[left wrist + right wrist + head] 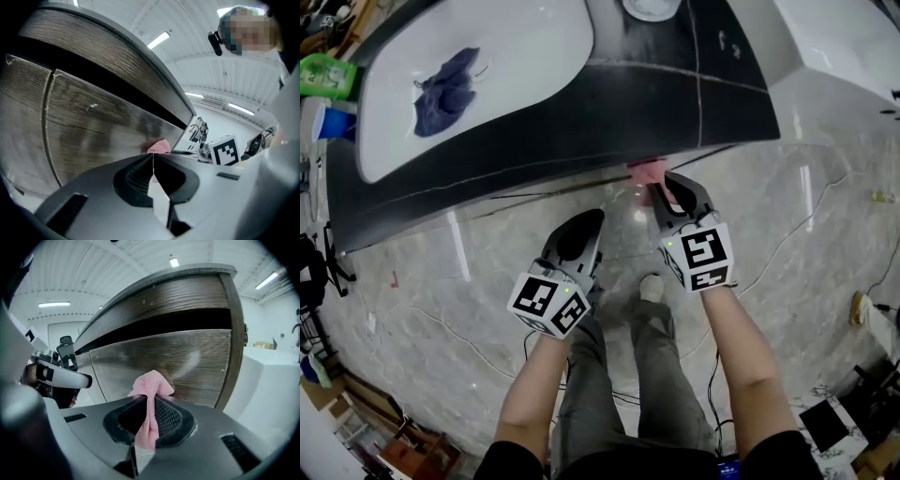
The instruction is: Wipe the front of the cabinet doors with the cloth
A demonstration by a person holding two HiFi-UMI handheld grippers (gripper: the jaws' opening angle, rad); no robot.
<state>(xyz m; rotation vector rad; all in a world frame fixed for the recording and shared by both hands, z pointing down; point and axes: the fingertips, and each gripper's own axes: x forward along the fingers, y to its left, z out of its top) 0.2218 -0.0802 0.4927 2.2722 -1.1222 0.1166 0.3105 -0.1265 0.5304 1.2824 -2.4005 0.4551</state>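
The right hand-held gripper [147,398] [660,187] is clamped on the cloth [150,385] [645,172]. It's pink with a knitted waffle texture, pinched into a flat strip between the jaws, and a bunched tuft pokes out past the tips. That tuft sits against the grey-brown wood-grain door [187,359] [93,122], just under the dark worktop [581,103] edge. The left hand-held gripper [153,157] [587,221] is alongside, jaws together with nothing between them. 1 blue rag [445,89] lies crumpled in the white sink [525,47].
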